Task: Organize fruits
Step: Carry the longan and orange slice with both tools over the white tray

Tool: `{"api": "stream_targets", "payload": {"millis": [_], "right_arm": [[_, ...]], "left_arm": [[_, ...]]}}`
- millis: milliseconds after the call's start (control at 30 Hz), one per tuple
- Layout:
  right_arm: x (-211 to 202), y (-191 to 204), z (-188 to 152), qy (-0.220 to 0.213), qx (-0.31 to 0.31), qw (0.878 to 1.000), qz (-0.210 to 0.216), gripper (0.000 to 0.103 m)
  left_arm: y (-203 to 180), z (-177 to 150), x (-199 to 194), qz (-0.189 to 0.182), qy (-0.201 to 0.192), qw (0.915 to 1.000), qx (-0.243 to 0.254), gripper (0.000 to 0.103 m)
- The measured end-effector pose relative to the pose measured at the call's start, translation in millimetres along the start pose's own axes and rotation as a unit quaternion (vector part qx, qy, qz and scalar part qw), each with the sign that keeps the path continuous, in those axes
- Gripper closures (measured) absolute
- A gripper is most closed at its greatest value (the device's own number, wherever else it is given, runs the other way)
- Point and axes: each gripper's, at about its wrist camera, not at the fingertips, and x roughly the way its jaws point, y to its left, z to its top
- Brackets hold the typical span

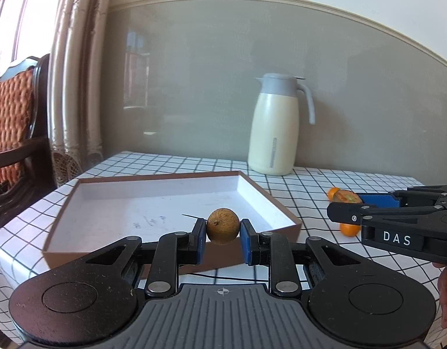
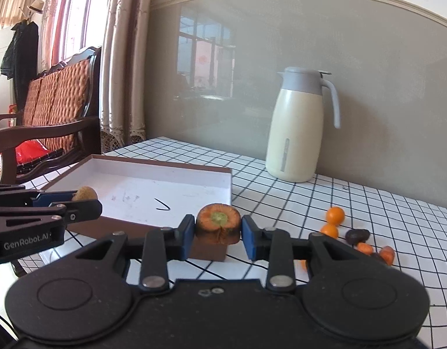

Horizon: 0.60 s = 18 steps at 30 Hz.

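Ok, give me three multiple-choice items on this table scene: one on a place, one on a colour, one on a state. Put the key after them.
1. Where does the cream thermos jug with grey lid stand?
A. inside the tray
B. on the checked tablecloth near the wall
C. on the chair

2. What colour is the inside of the shallow brown cardboard tray?
A. white
B. black
C. green

3. What is between the jaws of the left gripper?
A. nothing
B. an orange carrot piece
C. a round brown fruit

Key: 1 B, it stands on the cloth beyond the tray; 2 A, its floor and walls are white; 3 C, the blue pads press its sides, while the carrot stub sits in the right gripper.
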Motion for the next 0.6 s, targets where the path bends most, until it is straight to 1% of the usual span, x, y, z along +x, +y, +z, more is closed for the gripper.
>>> {"api": "stream_targets", "payload": {"millis": [233,433,600], "right_arm": [[9,21,8,-0.007,-0.01,1.0,0.021,0.077],[19,34,16,-0.011,-0.012,0.999,0.035,0.077],[29,40,22,-0.014,-0.016,0.999,0.041,0.077]], "left_arm": [[35,1,-6,0.033,-0.007,0.9993,-0.018,0.078],[64,1,-9,0.066,-0.012,0.9976,-0.013,0.078],[87,1,-5,0.089,-0.008,0.9958,-0.019,0.078]]}}
